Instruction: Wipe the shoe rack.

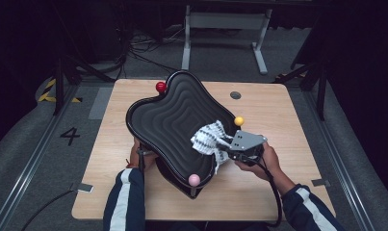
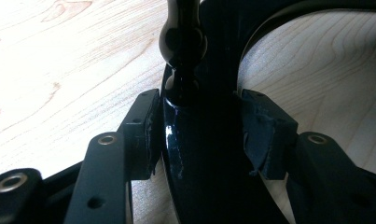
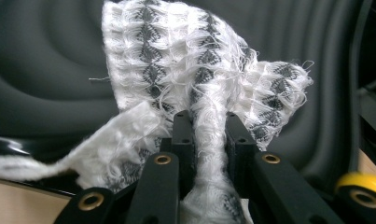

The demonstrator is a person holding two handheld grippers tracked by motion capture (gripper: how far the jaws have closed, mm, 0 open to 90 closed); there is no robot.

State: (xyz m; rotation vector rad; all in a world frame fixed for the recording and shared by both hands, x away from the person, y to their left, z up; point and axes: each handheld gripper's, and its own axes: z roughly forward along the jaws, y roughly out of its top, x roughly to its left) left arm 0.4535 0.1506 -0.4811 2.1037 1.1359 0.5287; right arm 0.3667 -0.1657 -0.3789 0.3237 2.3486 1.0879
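A black wavy tray with a ridged surface stands tilted on the wooden table. It carries a red ball, a yellow ball and a pink ball on its rim. A white and grey cloth lies against its right edge. My right gripper is shut on that cloth, which bunches between the jaws against the tray's ridges. My left gripper, under the tray's left edge, is shut on a glossy black part of the tray.
The yellow ball sits close to the right jaw. A round grommet hole lies in the table's far right. Bare wood surrounds the tray. A white table frame and cables stand on the grey floor behind.
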